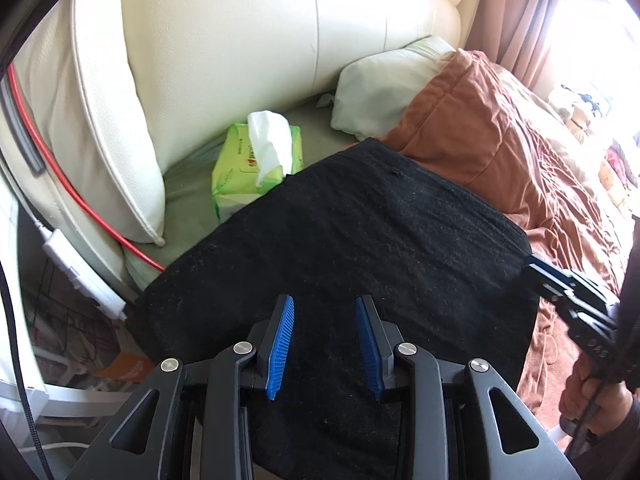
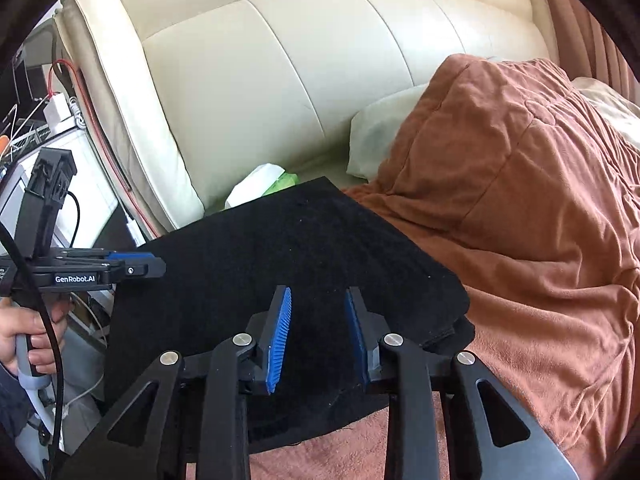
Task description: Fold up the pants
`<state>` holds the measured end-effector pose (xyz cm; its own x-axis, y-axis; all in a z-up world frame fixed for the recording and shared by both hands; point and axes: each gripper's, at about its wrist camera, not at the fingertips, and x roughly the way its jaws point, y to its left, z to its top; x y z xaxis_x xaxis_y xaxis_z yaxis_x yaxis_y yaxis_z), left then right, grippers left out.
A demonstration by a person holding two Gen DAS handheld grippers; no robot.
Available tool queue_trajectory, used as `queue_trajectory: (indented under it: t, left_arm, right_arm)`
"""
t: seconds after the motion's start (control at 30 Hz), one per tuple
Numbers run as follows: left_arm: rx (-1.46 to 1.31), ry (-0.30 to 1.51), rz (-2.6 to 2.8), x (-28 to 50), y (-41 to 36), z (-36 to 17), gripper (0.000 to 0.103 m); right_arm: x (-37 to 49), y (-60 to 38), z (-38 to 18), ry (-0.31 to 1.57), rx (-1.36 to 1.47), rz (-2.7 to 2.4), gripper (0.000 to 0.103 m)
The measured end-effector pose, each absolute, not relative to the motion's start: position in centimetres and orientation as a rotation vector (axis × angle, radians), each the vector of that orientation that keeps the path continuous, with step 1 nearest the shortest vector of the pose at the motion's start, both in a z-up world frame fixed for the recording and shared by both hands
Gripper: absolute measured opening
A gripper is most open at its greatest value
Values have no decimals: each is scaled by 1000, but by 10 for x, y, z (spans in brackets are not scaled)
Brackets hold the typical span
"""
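With both the left claw [image 1: 325, 344] and right claw [image 2: 318, 340] wide and empty above the folded black pants [image 1: 340, 248], a careless grab at the frame centre could undo the fold.

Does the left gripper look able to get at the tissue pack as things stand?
Probably yes: the left gripper is open above the black pants, and the tissue pack lies uncovered just beyond their far edge.
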<state>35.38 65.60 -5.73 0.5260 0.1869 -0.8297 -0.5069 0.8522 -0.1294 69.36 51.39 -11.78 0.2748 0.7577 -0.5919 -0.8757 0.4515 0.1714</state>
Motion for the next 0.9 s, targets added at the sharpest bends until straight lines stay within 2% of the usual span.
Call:
queue_trajectory:
  t: [0.1, 0.53, 0.9]
  left_arm:
    - [-399, 981, 417, 356, 656, -70, 33]
    - [-388, 1019, 371, 335, 627, -74, 33]
    - [-386, 1056, 346, 308, 586, -59, 33]
  right_arm:
    - [697, 517, -129, 692, -239, 1093, 17]
    - [704, 506, -154, 832, -304, 1025, 13]
    - [671, 460, -114, 820, -363, 1021, 13]
